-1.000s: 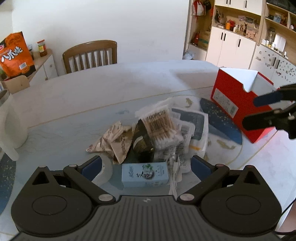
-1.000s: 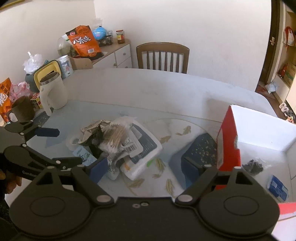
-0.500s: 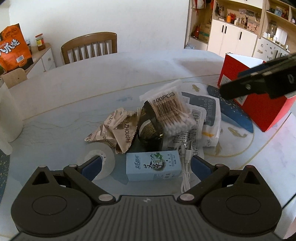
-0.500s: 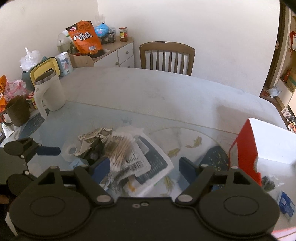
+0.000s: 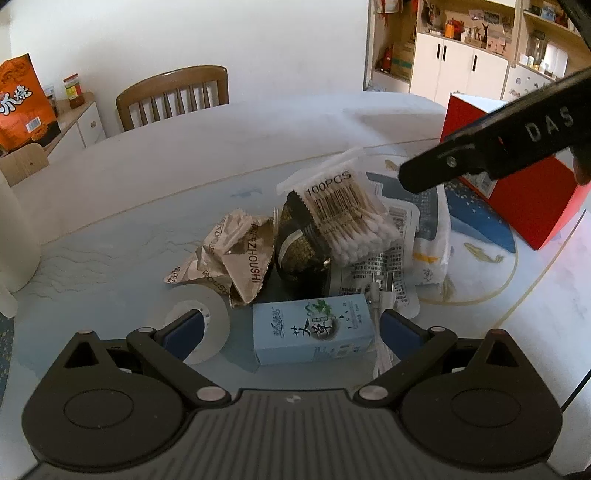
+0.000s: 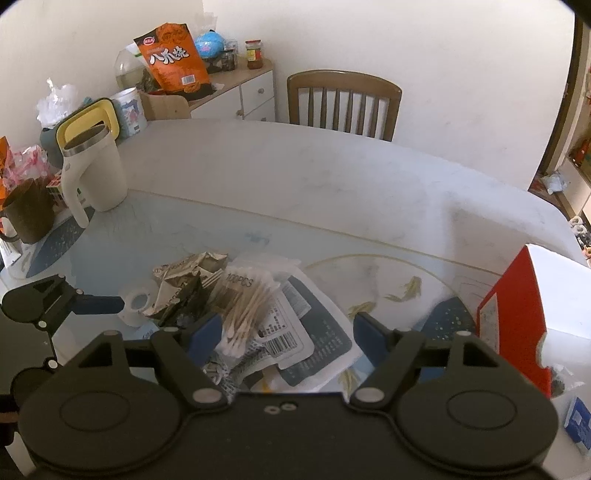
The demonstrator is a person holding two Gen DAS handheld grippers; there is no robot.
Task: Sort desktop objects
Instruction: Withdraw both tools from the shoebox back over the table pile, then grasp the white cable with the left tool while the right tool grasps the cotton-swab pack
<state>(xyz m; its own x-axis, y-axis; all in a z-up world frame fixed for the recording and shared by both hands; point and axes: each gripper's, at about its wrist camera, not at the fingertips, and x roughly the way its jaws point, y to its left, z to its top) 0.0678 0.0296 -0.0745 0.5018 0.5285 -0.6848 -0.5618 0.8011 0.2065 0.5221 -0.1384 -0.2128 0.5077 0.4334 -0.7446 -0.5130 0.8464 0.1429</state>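
Right gripper (image 6: 286, 338) moved in over cotton swab pack (image 6: 246, 300), fingers spread, left gripper (image 5: 290, 326) spread around blue box (image 5: 312, 332)

It was a home dining room: a wooden chair (image 6: 343, 98) stood behind the table (image 6: 332, 177), beside cluttered white cupboards (image 5: 458, 70) and snack bags (image 6: 171, 61).

We're looking across a pale oval table (image 6: 332, 177) toward a plain white wall (image 6: 406, 44), with a slatted wooden chair (image 6: 343, 99) tucked in at its far edge. Over to the left we find a low white sideboard (image 6: 251, 94) with drawers. Swinging right, we catch white cabinets (image 5: 458, 70) under open wooden shelves (image 5: 476, 22). Soft daylight washes the tabletop.
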